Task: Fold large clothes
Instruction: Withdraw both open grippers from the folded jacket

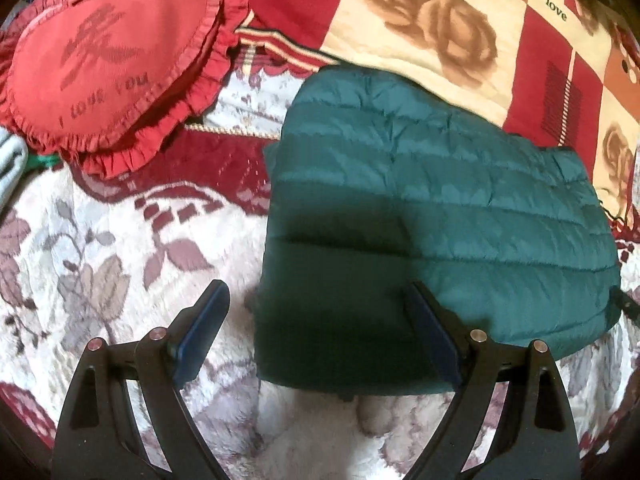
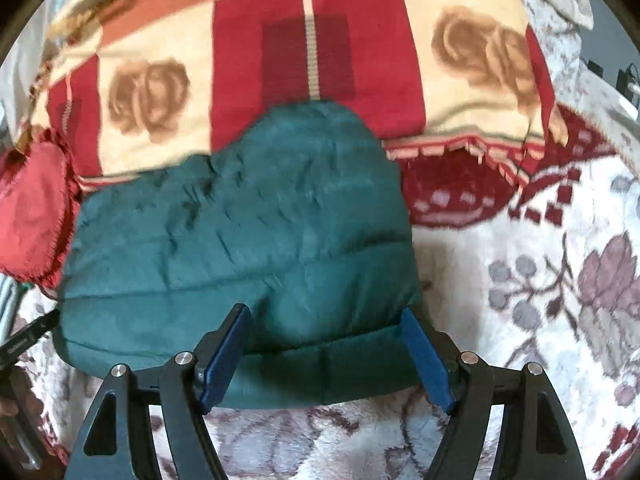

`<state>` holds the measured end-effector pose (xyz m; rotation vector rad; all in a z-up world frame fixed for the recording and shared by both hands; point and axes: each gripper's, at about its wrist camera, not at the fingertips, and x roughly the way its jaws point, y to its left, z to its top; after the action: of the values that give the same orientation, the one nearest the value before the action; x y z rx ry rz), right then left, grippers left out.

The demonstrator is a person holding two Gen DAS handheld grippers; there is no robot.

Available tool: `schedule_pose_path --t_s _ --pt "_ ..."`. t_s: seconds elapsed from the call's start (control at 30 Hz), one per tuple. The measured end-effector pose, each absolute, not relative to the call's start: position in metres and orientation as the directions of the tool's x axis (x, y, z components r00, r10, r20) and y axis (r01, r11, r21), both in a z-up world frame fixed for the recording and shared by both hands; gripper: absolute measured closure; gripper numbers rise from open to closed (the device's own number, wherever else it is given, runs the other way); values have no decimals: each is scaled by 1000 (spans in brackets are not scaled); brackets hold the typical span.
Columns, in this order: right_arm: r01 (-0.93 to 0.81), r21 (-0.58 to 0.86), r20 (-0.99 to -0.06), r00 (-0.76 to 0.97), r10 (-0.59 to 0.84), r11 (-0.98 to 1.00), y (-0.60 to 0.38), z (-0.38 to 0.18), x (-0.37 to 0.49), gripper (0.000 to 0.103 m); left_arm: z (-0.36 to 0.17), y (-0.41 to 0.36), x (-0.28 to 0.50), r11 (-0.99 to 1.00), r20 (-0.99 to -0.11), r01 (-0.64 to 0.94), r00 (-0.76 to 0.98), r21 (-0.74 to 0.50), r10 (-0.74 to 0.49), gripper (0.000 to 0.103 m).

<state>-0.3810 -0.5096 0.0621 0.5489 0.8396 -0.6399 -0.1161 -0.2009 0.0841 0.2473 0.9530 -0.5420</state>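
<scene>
A dark green quilted puffer jacket lies folded into a compact block on the flowered bedspread; it also shows in the right wrist view. My left gripper is open and empty, its jaws spread over the jacket's near left corner. My right gripper is open and empty, its jaws spread over the jacket's near right edge. The blue pads hold nothing.
A red heart-shaped cushion lies to the jacket's left. A red, cream and orange rose-patterned blanket lies behind the jacket. The tip of the other gripper shows at the left edge of the right wrist view.
</scene>
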Motion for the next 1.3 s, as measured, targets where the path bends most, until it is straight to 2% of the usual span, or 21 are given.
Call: schedule_pose_path --t_s 0.07,0.17,0.37,0.6,0.8,1.07,1.2,1.3 --pt "704 169 -810 498 -310 690 -510 56 -379 23 77 -197 -113 845 -836 530 430 -72 -341 12" --pt "703 181 -811 502 -300 688 -508 62 -383 23 76 -187 -111 860 -838 491 405 -138 -366 12" --pt "687 217 -799 533 -278 693 -491 79 -406 23 84 -178 -140 856 -829 516 465 -31 -310 13" --pt "665 254 -789 562 -247 702 -456 89 -430 16 94 -156 -173 841 -806 538 472 -58 -358 12" --pt "666 262 -802 553 -226 699 -442 82 -438 16 95 -145 -184 850 -802 520 469 -88 -370 13" --pt "671 310 -798 569 -199 674 -440 75 -442 15 97 -140 -198 844 -787 533 495 -60 -368 12" --pt "687 363 -785 589 -190 630 -444 70 -444 7 92 -141 -196 842 -796 525 453 -126 -402 13" --pt "691 409 -775 608 -172 597 -450 65 -443 6 85 -142 -191 835 -800 503 395 -224 -452 13"
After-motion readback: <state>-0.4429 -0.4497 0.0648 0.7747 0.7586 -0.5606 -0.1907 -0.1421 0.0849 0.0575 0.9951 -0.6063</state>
